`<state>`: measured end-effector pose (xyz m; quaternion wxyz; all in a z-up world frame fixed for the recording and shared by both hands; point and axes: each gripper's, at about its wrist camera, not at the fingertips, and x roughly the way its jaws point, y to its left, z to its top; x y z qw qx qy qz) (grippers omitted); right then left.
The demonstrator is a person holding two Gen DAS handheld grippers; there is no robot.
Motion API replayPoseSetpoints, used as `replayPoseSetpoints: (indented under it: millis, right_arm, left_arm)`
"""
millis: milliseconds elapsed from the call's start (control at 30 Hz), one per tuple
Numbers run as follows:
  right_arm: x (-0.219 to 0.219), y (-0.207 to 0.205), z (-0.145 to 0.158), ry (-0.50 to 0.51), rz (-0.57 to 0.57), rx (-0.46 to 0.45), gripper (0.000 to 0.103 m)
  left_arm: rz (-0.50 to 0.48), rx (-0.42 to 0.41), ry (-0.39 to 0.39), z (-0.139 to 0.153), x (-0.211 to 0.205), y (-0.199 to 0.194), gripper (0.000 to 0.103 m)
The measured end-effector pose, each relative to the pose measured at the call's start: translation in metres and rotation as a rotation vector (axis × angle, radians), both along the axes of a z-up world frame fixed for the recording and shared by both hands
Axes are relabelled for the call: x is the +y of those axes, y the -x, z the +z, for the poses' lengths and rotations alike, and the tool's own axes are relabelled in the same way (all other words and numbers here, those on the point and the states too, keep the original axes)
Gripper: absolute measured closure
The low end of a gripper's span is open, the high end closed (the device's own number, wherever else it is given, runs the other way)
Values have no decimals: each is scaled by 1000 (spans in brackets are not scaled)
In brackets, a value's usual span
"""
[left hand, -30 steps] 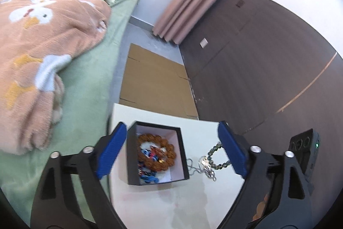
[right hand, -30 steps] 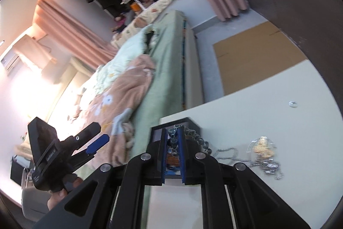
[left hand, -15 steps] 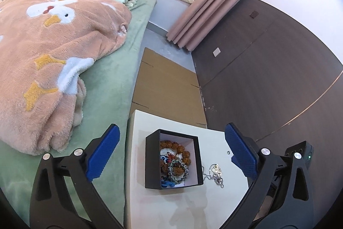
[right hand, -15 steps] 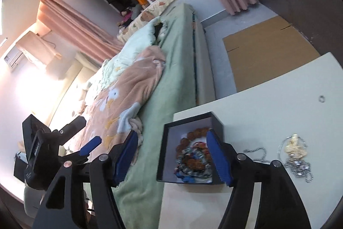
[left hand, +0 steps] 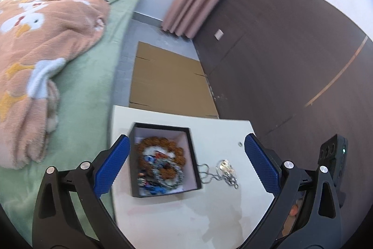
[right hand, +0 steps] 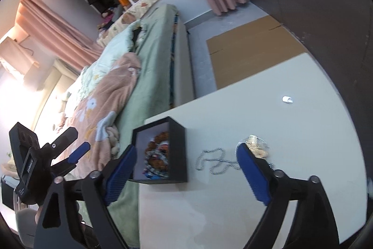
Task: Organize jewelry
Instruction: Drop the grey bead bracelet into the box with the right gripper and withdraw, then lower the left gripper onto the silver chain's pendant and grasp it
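1. Jewelry is split between two spots: bracelets and beads lie heaped in the black box (left hand: 163, 158) at the left edge of the white surface (left hand: 186, 214), while a silver chain (right hand: 213, 161) with a gold pendant (right hand: 256, 146) lies loose on the surface just right of the box, and a small ring (right hand: 287, 99) sits well apart, farther back.
2. Your left tongs (left hand: 186, 167) stand wide apart and empty, spanning the box and the chain from above. Your right tongs (right hand: 186, 172) are opening, with nothing pressed between the pads; the box and part of the chain show between them.
3. The box sits right at the surface's edge next to the bed (left hand: 81, 90). A nudge from your left pad while you reach down could tip it off and spill the beads into the bedding.
4. The chain is thin and lies flat. Pads that close too high will likely miss it; pads that scrape may drag it towards the box wall and bunch it.
5. If you lift the chain by one loop, the pendant will probably swing and could snag on the box rim or slip free.
6. The ring is easy to forget, and so small that a pinch might flick it off the far edge.
7. The left view is blurred over the box, so I cannot tell whether anything hangs over its rim; check first.
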<state>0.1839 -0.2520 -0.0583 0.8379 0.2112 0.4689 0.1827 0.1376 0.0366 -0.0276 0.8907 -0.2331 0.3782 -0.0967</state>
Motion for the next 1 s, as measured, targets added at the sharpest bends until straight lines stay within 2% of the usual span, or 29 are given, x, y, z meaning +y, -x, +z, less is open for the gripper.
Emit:
replayPoseSetpoints:
  millis: [167,333,633,767,1000]
  right_arm:
    - [-34,4,-7,5,-65,52,7]
    - [-61,8,-14,18,-100,90,7]
    - [-113,12,-22,16,-179,122,7]
    - [-130,13,-25,10,-203,129,7]
    - [-150,14,-31,-12,-218,144,7]
  left_arm:
    - [-65,4,-24,-4,-35,-3,6]
    - [-129,37,-47,-15,-73,-7,21]
    - [-201,104,-123,-43,-142,-14,34]
    - [-201,127,-156,-54,-167,-18,35]
    - [-205,153,-297,-77,-210,-24,35]
